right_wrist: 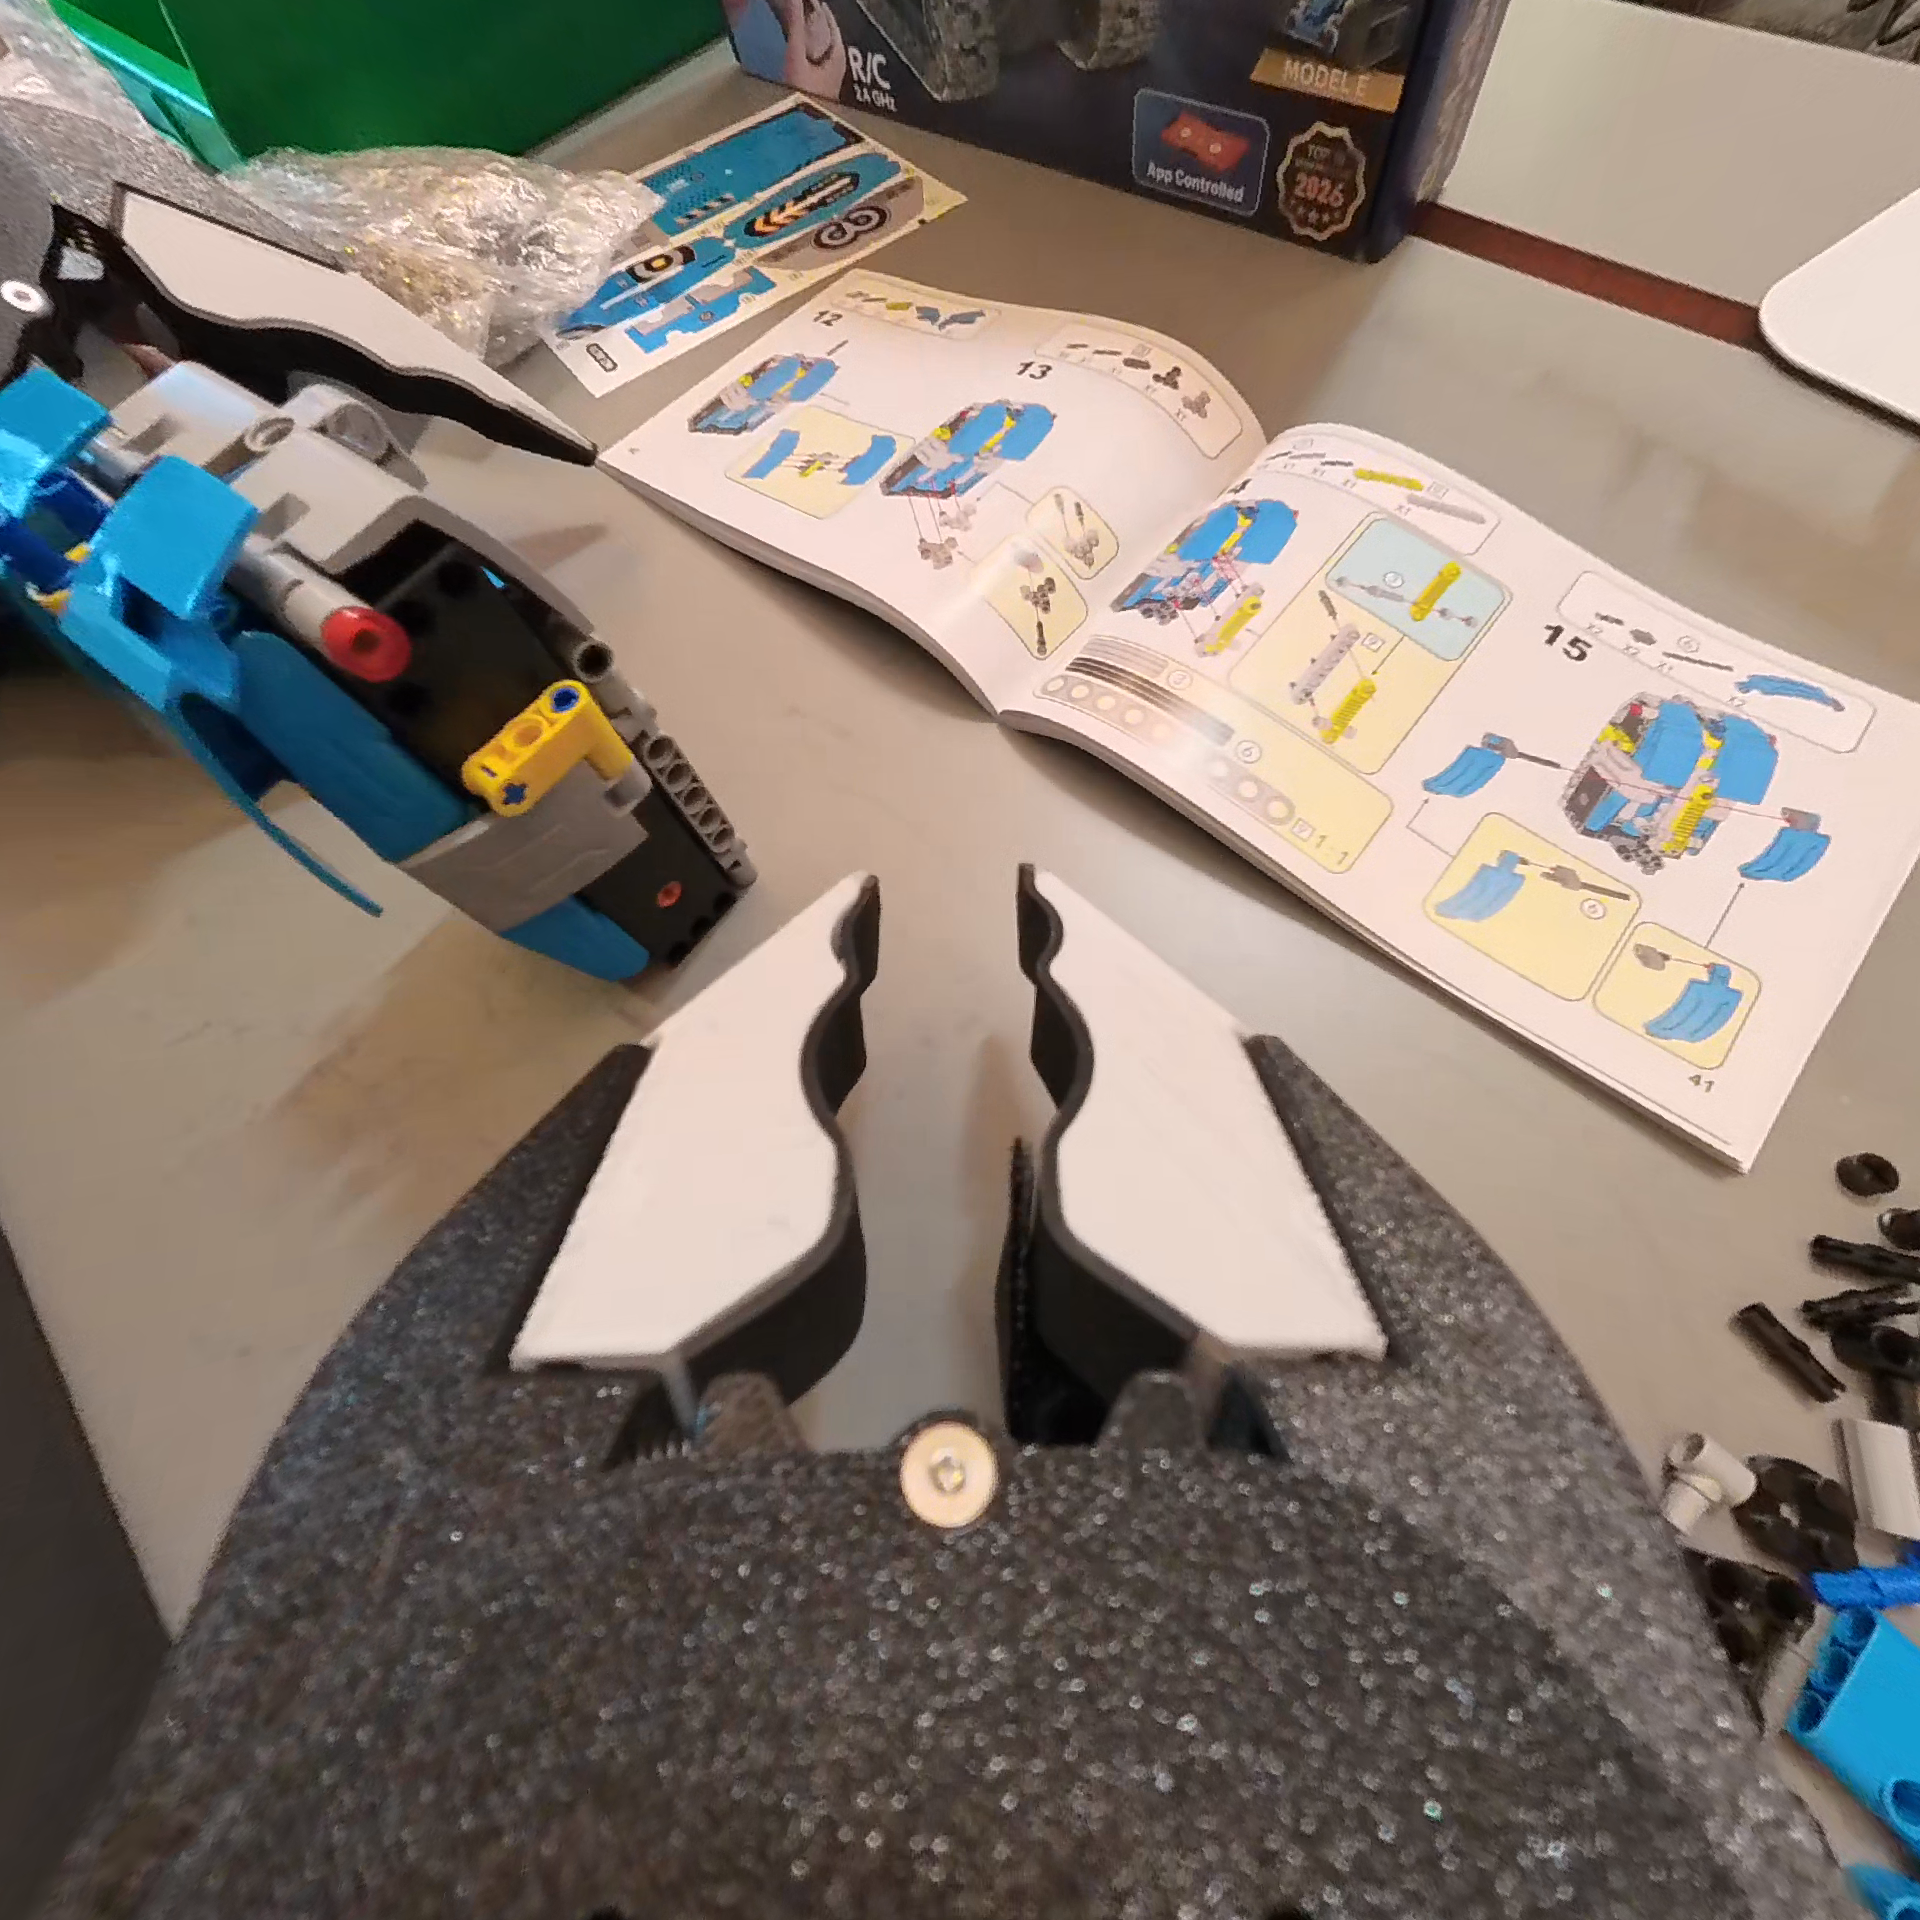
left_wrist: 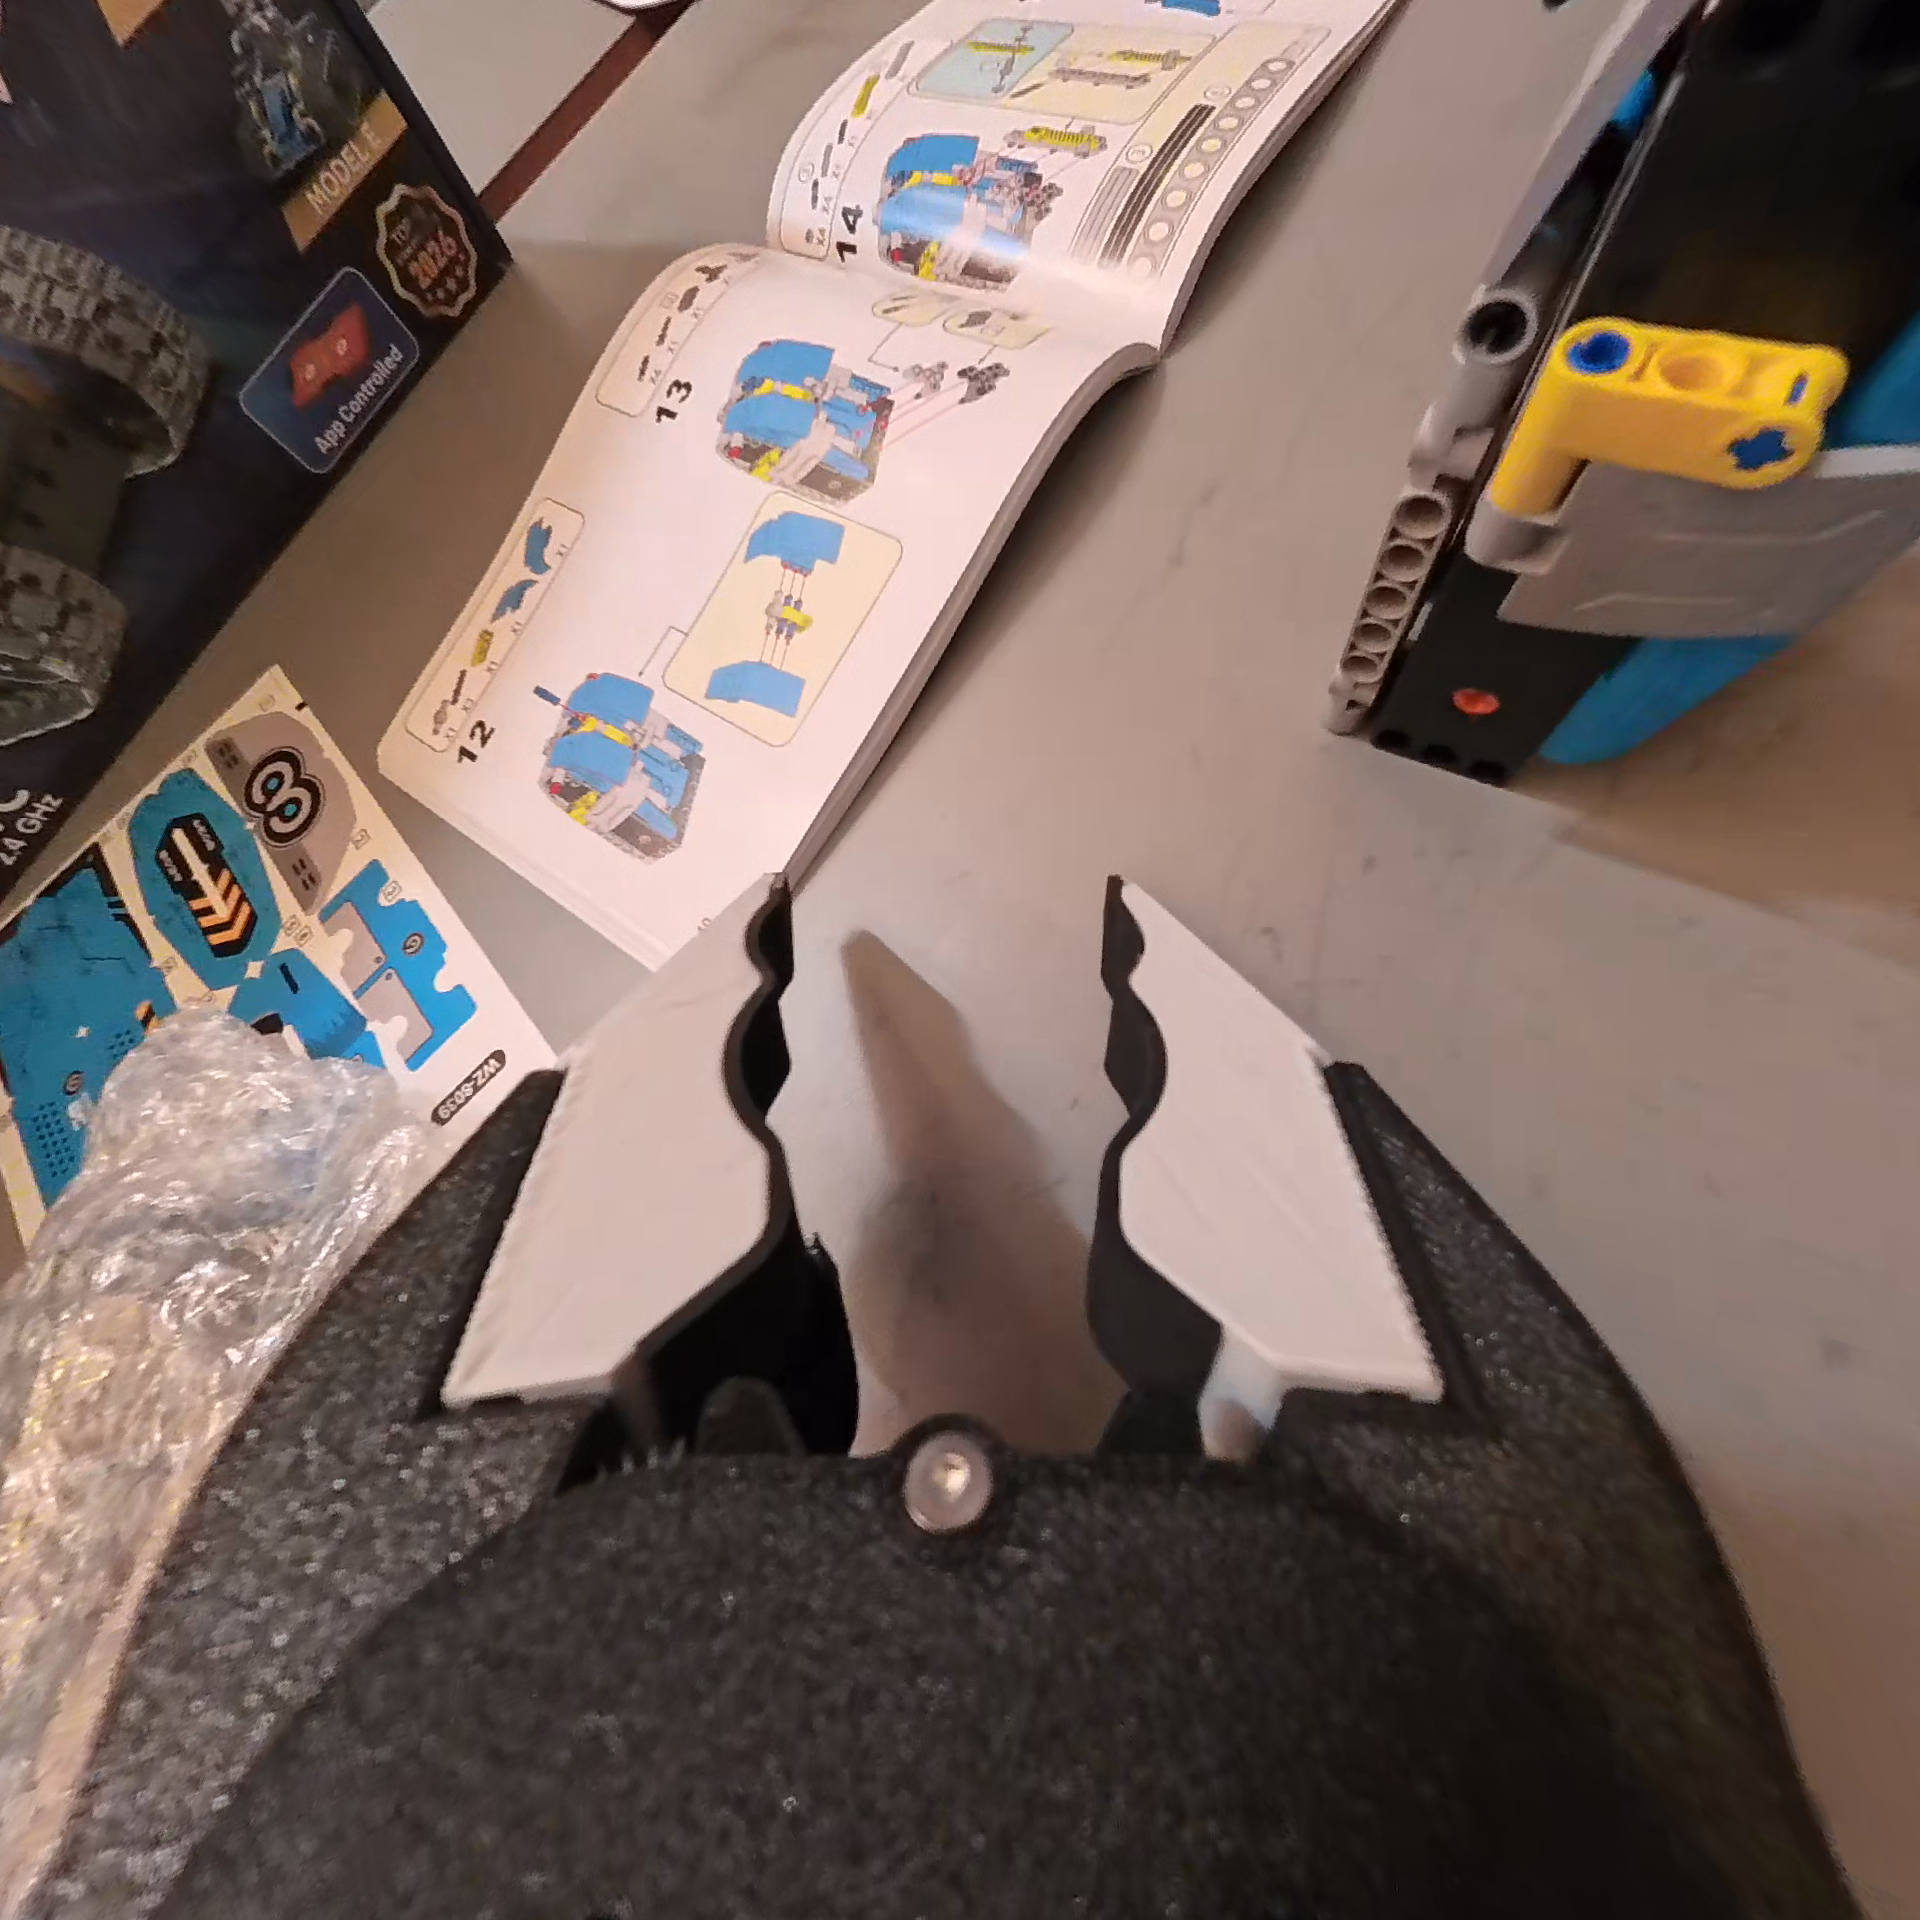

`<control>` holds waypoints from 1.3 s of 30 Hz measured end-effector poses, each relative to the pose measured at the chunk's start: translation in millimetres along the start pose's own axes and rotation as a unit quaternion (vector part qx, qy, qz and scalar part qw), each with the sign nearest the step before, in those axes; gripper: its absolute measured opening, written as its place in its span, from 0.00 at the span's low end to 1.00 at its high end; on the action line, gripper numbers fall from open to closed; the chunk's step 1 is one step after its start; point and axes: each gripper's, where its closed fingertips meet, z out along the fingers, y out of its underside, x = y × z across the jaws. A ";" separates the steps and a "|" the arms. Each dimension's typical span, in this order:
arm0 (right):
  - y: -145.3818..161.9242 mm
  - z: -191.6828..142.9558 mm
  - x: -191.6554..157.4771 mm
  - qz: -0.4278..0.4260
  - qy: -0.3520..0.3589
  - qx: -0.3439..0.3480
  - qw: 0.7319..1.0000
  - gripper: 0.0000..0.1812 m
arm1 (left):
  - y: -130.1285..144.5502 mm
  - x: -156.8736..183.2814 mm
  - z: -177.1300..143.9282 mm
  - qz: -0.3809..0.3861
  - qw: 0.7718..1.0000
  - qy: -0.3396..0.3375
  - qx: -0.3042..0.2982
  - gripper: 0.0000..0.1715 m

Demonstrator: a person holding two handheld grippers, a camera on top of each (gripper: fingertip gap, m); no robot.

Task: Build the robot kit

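Bubble-wrap bag (right_wrist: 436, 223) beside sticker sheet (right_wrist: 758, 218)

A grey table top (left_wrist: 1351, 1039) fills most of both views; its surface is matte, with faint scuffs and soft shadows. At the upper left of the left wrist view a dark brown edge strip (left_wrist: 561, 125) borders it; in the right wrist view the same strip (right_wrist: 1579, 260) runs at the upper right.

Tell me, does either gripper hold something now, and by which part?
Nothing is held: the left gripper and right gripper are both open and empty.
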 end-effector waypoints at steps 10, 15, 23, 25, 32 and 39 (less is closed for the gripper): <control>1.9 -5.8 24.2 0.020 0.047 0.006 0.999 0.14 | 0.5 -1.4 -0.3 0.003 1.000 -0.006 0.000 0.35; -4.6 -14.1 28.6 0.001 0.066 0.024 0.997 0.14 | 0.4 -1.5 -0.4 0.004 1.000 -0.007 0.001 0.35; -18.3 -22.1 5.5 -0.076 0.072 0.062 0.993 0.14 | -0.3 -2.7 -1.0 0.011 1.000 -0.019 0.002 0.36; -18.6 -25.9 2.2 -0.089 0.090 0.067 0.990 0.14 | -0.8 -2.9 -1.5 0.017 1.000 -0.026 0.003 0.36; -54.0 -76.0 -46.3 -0.077 0.108 0.145 0.981 0.13 | -0.2 -15.8 -4.5 0.008 0.998 -0.066 0.004 0.36; -86.9 -61.3 -259.3 -0.119 -0.149 0.230 0.954 0.09 | -11.2 -23.7 -12.1 -0.032 0.995 -0.082 0.040 0.35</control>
